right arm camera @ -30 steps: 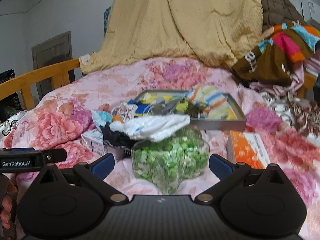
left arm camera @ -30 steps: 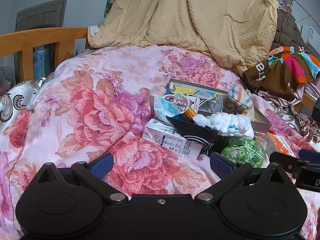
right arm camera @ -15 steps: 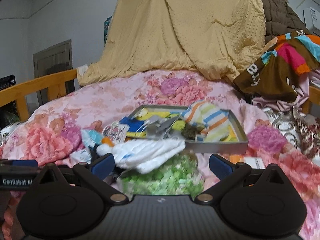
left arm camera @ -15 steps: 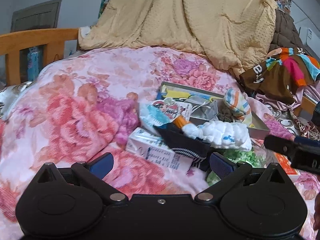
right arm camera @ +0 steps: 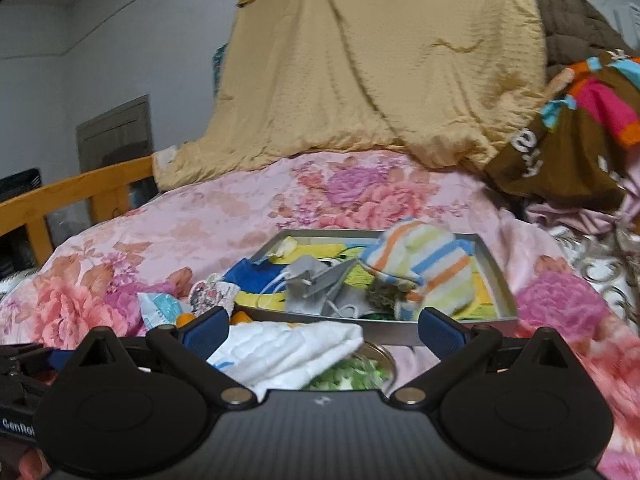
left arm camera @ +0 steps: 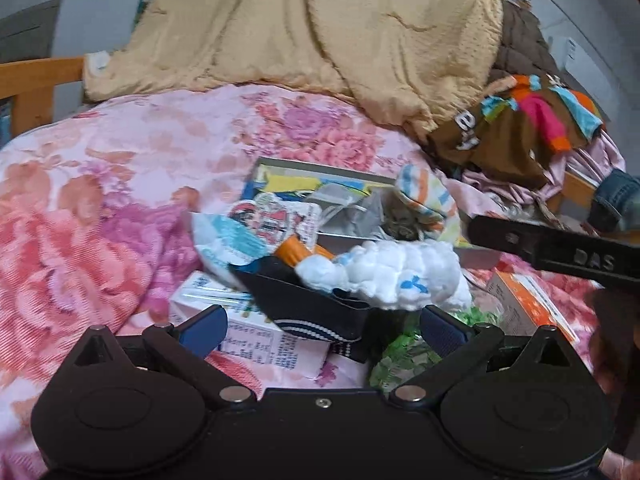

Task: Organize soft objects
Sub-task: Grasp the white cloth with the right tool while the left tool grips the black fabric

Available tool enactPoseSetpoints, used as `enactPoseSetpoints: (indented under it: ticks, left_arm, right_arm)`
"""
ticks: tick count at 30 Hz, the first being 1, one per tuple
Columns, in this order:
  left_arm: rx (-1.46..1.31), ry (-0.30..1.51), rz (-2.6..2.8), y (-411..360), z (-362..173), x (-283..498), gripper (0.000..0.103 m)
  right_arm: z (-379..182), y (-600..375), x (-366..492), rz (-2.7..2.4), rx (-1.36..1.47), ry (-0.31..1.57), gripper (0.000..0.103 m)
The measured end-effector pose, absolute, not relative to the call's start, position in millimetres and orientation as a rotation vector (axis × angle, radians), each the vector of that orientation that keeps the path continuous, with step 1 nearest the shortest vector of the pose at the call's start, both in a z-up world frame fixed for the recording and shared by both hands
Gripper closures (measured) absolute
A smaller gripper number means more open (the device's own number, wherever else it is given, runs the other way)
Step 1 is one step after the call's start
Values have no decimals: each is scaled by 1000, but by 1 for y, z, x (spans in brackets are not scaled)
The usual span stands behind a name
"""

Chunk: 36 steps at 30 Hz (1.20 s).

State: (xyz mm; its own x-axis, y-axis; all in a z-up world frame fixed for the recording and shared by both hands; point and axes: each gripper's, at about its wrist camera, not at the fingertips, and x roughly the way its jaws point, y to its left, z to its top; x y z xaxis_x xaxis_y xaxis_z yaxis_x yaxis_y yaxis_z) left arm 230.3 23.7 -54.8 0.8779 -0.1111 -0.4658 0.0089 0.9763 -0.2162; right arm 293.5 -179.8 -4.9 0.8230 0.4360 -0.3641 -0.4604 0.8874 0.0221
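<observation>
Fingers (right arm camera: 204, 330) before sock-filled tray (right arm camera: 502, 280)

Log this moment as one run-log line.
left gripper: open, over dark sock | right gripper: open, over white cloth | tray: striped sock inside

A bed (right arm camera: 248, 216) with a floral quilt, wooden rail (right arm camera: 76, 188) at left; grey wall (right arm camera: 132, 40) behind, a door (right arm camera: 114, 136) beyond the rail.
</observation>
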Motion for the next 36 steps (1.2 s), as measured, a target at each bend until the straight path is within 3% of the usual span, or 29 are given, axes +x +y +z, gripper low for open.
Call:
enactPoseSetpoints:
  ticks: [10, 20, 29, 36]
  left_arm:
    - [-232, 519, -106, 30, -66, 246, 12]
    - [-235, 500, -92, 32, -69, 250, 15]
    - [-187, 502, -102, 27, -69, 252, 28]
    - [-156, 525, -100, 25, -70, 255, 49]
  right_arm:
    - [-15, -154, 316, 565, -137, 440, 2]
    - [-24, -151, 322, 550, -150, 501, 6]
    - [-30, -148, 324, 553, -164, 545, 14]
    - [-31, -148, 324, 563, -142, 569, 19]
